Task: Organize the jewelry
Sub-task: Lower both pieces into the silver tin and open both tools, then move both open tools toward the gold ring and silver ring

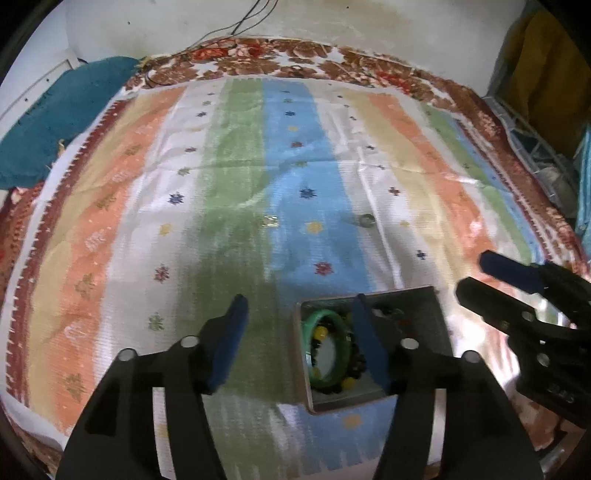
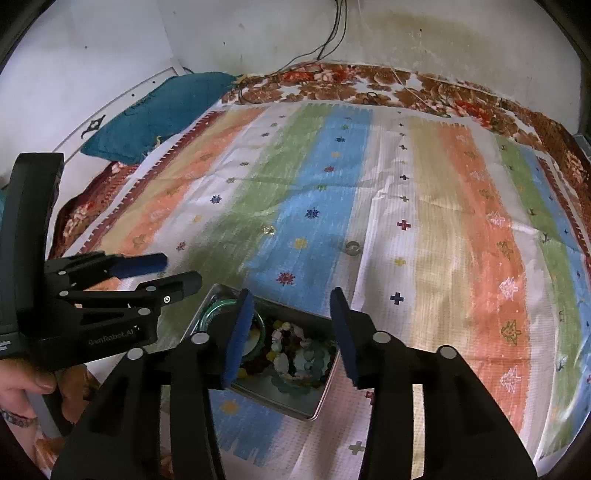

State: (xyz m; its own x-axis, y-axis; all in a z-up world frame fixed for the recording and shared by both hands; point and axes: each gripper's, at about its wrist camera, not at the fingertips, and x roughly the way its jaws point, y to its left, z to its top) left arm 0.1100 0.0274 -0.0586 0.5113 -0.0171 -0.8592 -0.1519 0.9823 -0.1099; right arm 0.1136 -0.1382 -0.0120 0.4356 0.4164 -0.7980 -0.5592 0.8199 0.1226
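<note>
A shiny metal tin (image 1: pixel 428 306) (image 2: pixel 321 398) lies on the striped cloth, holding a green bangle (image 1: pixel 327 317) (image 2: pixel 214 308) and beaded bracelets (image 2: pixel 291 347). My left gripper (image 1: pixel 299 306) is open and empty, hovering over the tin's left side; it also shows in the right wrist view (image 2: pixel 181 271). My right gripper (image 2: pixel 290 299) is open and empty above the tin; it shows at the right in the left wrist view (image 1: pixel 472 275). A ring (image 1: pixel 366 219) (image 2: pixel 352 246) and a small clear piece (image 1: pixel 268 220) (image 2: pixel 269 229) lie on the cloth beyond the tin.
The striped cloth (image 1: pixel 236 155) (image 2: pixel 443 206) covers a floral bedspread (image 1: pixel 280 62). A teal pillow (image 1: pixel 55 122) (image 2: pixel 159 107) lies at the far left by the wall. Cables (image 2: pixel 332 33) hang down the wall. A metal rack (image 1: pixel 532 147) stands at the right.
</note>
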